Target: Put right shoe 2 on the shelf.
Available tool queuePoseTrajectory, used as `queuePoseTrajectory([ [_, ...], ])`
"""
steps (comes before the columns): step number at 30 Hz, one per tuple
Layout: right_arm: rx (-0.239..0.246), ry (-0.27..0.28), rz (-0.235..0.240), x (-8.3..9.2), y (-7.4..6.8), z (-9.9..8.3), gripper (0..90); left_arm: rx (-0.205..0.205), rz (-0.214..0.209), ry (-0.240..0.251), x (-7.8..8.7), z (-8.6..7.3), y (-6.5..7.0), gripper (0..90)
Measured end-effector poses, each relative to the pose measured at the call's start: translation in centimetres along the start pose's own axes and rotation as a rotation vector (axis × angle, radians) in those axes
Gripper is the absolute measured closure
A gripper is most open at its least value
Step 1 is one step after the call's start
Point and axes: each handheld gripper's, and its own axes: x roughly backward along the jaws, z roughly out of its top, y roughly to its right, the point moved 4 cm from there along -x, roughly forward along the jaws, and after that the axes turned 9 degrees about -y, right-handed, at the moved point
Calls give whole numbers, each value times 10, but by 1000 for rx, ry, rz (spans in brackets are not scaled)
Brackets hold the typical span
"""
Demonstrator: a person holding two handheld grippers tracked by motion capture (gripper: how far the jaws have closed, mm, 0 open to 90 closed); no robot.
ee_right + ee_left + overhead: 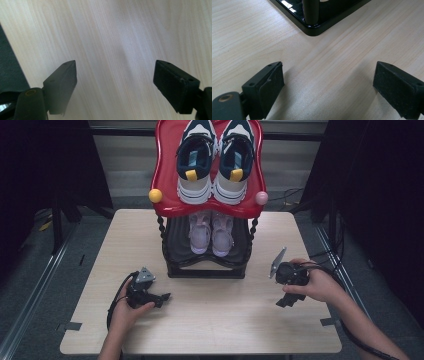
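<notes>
Each gripper is black, the left gripper and the right gripper alike, topped by a grey three-cornered plate. Black cables trail from both. The jaws are blocky with screw holes, and the forearms are bare of sleeves.

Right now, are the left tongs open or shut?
Open: the left tongs show two black pads far apart, with bare pale wooden table between them.

A pale wood-grain surface stands on a grey floor. Strips of grey tape mark its near corners. Black cables lie on the floor beyond the far right corner. Dark curtains flank both sides.
</notes>
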Motion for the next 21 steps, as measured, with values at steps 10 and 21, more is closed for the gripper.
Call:
queuePoseTrajectory([
  [10, -46, 49, 29, -35, -6, -4, 181, 0, 0, 0, 0, 0, 0, 91],
  [21, -76, 81, 55, -56, -12, -7, 176, 0, -1, 0, 0, 0, 0, 91],
])
